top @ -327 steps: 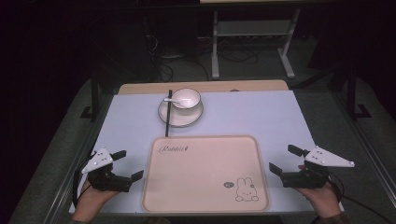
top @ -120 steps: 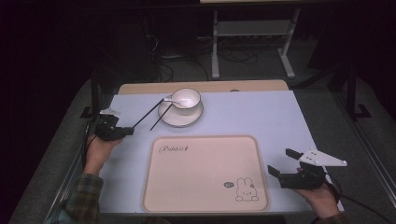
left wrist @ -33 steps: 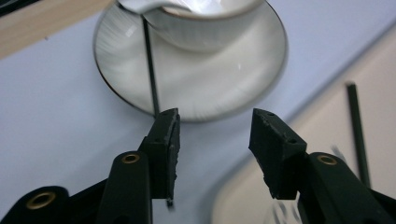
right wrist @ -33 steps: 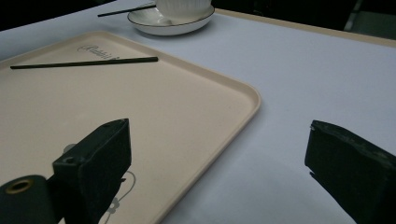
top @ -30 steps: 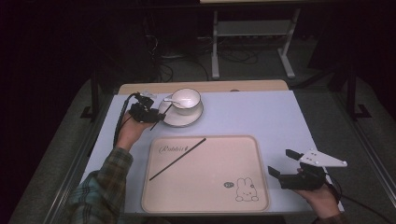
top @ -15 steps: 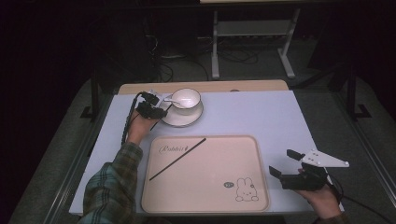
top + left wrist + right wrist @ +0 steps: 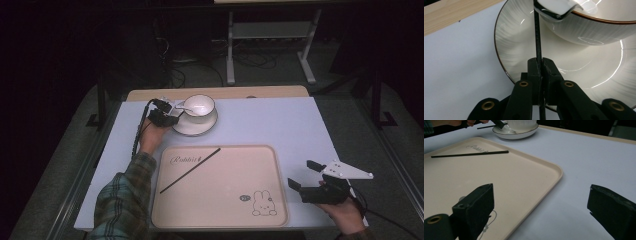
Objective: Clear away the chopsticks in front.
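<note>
A white bowl [image 7: 199, 105] stands on a white saucer [image 7: 196, 127] at the back of the table, with a white spoon [image 7: 556, 7] resting on its rim. My left gripper [image 7: 165, 114] is at the saucer's left edge. In the left gripper view my left gripper [image 7: 541, 62] is shut on a thin black chopstick [image 7: 537, 37] that runs under the spoon's handle. A second black chopstick [image 7: 190, 170] lies slantwise on the beige tray [image 7: 225, 205]. To the right of the tray, my right gripper [image 7: 302, 174] is open and holds nothing.
The tray carries a rabbit drawing [image 7: 262, 204] near its front right corner. A pale blue mat [image 7: 280, 125] covers the table, with a wooden strip [image 7: 240, 92] along the back. A metal stand [image 7: 270, 35] is on the floor beyond.
My left gripper carried one chopstick from the saucer onto the tray, then went back to the saucer and edged slightly closer to the bowl. My right gripper has stayed put.
</note>
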`<state>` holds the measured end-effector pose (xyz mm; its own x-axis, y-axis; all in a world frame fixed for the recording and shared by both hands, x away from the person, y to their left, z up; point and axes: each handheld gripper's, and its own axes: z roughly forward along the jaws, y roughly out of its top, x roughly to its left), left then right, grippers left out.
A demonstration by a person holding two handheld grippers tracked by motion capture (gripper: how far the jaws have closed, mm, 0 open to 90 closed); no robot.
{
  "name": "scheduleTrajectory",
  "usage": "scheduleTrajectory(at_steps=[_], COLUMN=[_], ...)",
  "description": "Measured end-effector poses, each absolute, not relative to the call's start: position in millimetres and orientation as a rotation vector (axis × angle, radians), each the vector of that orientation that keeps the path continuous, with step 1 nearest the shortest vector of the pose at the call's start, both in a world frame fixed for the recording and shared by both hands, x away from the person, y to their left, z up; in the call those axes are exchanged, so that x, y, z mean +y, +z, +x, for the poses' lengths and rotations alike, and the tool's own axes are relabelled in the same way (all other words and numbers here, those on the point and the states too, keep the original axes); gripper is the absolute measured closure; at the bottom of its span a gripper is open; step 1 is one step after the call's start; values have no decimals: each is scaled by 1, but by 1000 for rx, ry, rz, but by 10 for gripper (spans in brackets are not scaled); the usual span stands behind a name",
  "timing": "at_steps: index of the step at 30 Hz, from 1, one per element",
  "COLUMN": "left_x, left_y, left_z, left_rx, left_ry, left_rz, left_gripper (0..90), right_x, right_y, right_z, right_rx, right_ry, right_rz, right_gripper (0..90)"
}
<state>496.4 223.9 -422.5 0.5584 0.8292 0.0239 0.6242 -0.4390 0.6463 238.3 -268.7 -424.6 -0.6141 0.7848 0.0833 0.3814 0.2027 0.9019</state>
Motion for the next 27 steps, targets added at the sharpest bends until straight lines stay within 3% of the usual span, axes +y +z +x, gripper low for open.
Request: scheduleTrajectory(at_steps=[13, 27], left_x=[242, 276], left_y=[-399, -392], left_z=[483, 428], left_rx=[1166, 1190], left_ry=[425, 417], left_rz=[2182, 2167], left_gripper=[852, 854], right_x=[-269, -267], right_y=[-425, -424], right_z=[239, 238], right_rx=[2089, 2094], right_ry=[1387, 1381], right_rz=[1087, 1077], right_gripper=[63, 63])
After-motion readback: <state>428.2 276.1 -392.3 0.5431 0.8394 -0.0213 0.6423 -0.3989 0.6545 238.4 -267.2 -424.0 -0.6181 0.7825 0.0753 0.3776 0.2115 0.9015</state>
